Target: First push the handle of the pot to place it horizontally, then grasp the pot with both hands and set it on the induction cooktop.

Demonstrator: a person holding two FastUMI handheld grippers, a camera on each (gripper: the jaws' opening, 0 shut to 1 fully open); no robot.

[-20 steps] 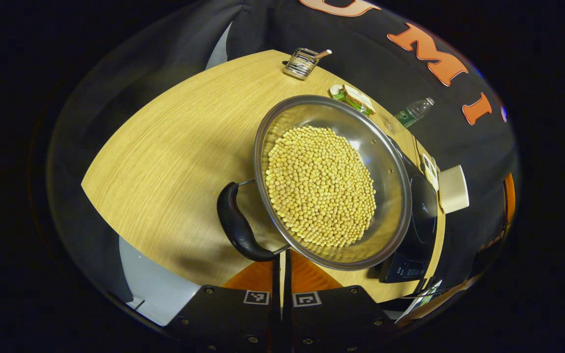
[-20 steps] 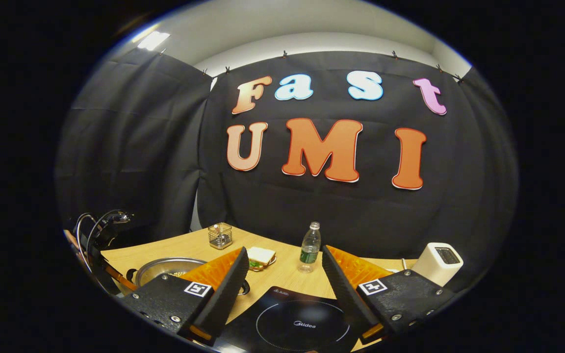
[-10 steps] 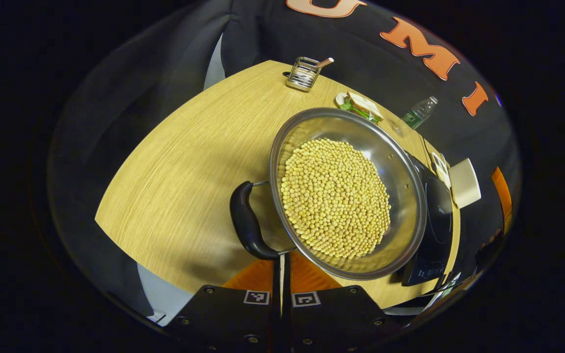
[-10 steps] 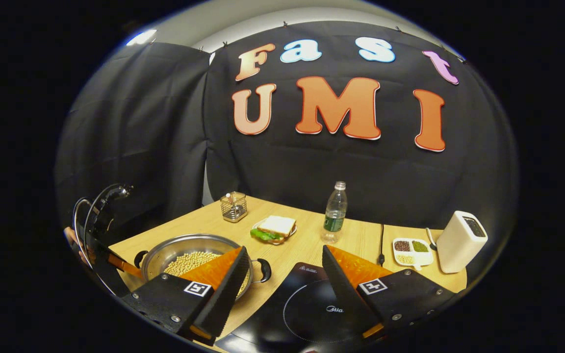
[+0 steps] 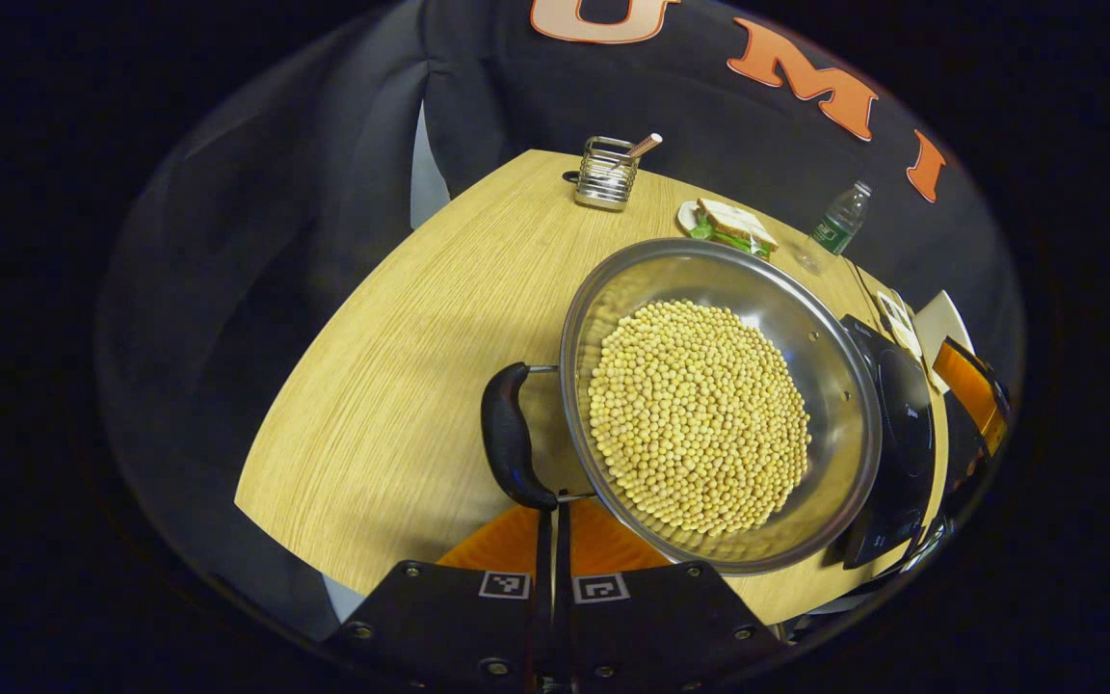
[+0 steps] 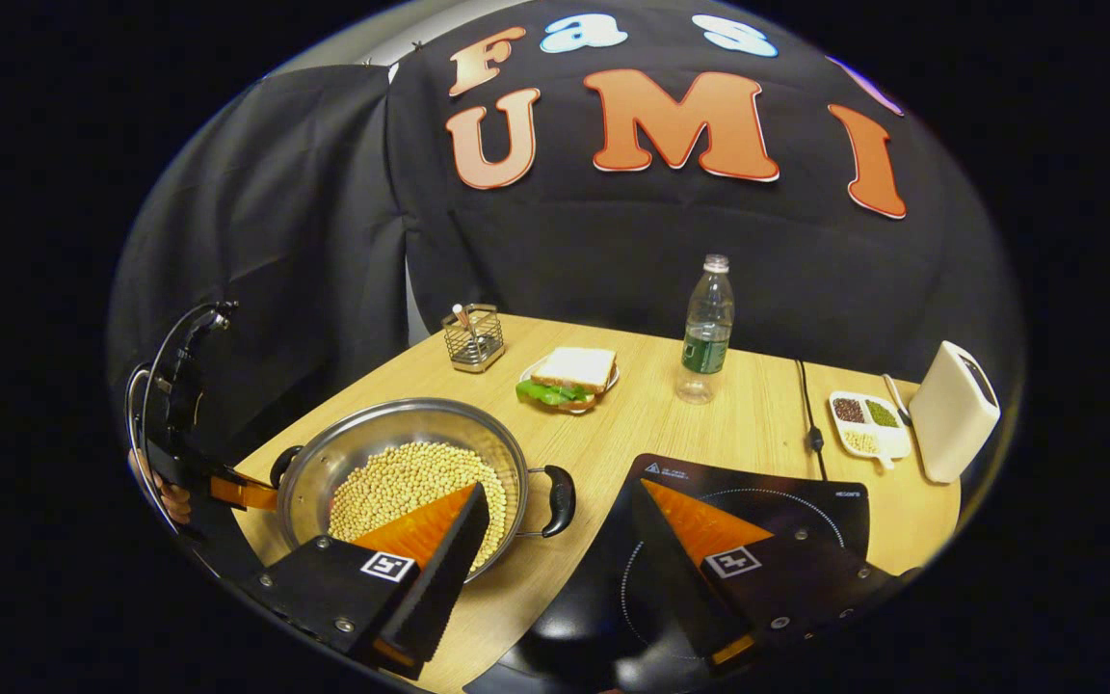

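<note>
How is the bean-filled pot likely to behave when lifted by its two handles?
The pot probably feels heavy: soybeans cover its whole bottom. Being loose, they would likely slide if it tilts, so level lifting matters. The steel body looks rigid, and the looped handles seem to offer a secure hold.

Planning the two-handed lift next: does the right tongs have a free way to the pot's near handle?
Probably yes. The right tongs stand open, and the handle sits just ahead between them on bare table, with nothing between.
</note>
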